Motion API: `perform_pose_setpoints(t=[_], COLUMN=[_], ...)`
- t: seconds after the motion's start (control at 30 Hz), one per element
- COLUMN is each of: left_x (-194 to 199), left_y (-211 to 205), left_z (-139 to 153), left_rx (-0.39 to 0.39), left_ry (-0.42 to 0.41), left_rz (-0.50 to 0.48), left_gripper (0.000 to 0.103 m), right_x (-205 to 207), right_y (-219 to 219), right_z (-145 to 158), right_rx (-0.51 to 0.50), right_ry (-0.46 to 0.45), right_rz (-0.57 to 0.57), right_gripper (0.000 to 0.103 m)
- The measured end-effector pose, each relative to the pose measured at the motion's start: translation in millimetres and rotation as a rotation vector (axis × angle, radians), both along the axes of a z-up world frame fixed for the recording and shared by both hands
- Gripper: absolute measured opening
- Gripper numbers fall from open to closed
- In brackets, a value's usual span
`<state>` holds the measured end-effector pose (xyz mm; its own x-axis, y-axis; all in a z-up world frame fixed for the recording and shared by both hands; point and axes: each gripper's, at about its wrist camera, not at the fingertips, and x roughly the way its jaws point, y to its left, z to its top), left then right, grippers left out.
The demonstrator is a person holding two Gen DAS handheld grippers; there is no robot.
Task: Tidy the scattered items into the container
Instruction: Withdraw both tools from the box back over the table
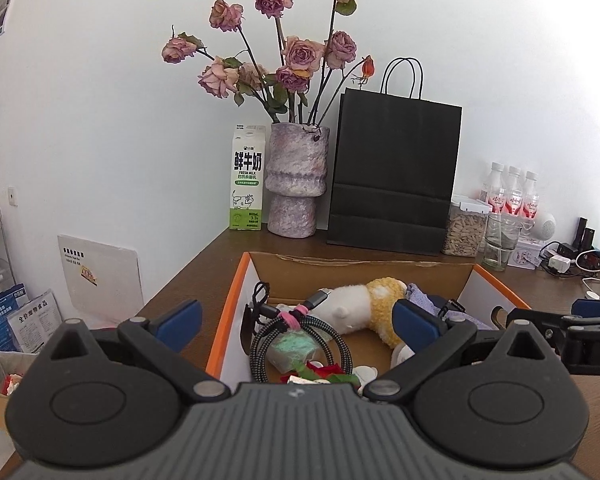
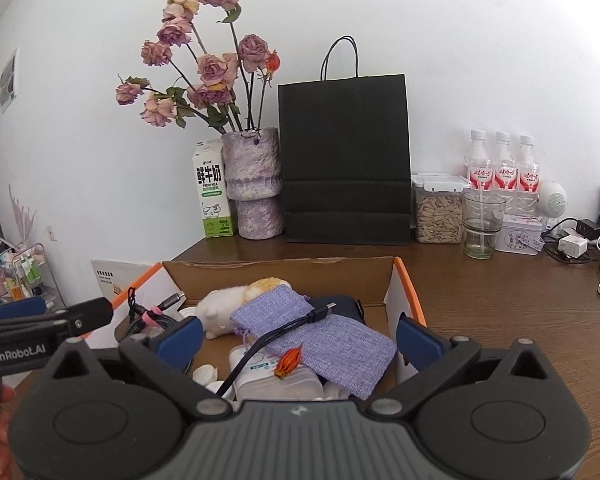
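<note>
Two handheld grippers with blue-padded fingers hover at the near edge of an open cardboard box with orange rim [image 2: 410,280] on a brown wooden table [image 2: 500,312]. The left gripper [image 1: 298,320] and the right gripper [image 2: 300,338] both have fingers spread wide apart, holding nothing.

Inside the box lie one lilac woven fabric pouch [image 2: 332,340], one small dried orange rosebud [image 2: 288,362] on a white plastic case [image 2: 276,380], one black cable [image 2: 268,340], one coiled braided cable [image 1: 300,344] and one white and yellow plush toy [image 1: 364,300].

Behind the box, against the wall, stand one milk carton [image 2: 212,196], one mottled purple vase of faded roses [image 2: 254,184], one black paper bag [image 2: 344,156], one clear jar of seeds [image 2: 438,212], one glass [image 2: 482,220] and three water bottles [image 2: 504,164].
</note>
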<state>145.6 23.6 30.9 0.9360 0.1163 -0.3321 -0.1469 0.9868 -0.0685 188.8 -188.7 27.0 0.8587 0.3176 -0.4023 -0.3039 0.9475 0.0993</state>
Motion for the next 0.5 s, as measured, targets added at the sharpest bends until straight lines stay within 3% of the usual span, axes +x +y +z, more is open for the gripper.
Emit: perform_pose_setpoints(t=[0.5], left_x=[-60], left_y=[2], left_z=[-23], left_rx=[-0.018], left_ry=[0.086], left_rz=[-0.05], left_gripper=[0.103], right_x=[-71], right_y=[-2], right_z=[-33], right_rx=[-0.051], right_ry=[0.086], right_rz=[0.021], right_gripper=[0.103])
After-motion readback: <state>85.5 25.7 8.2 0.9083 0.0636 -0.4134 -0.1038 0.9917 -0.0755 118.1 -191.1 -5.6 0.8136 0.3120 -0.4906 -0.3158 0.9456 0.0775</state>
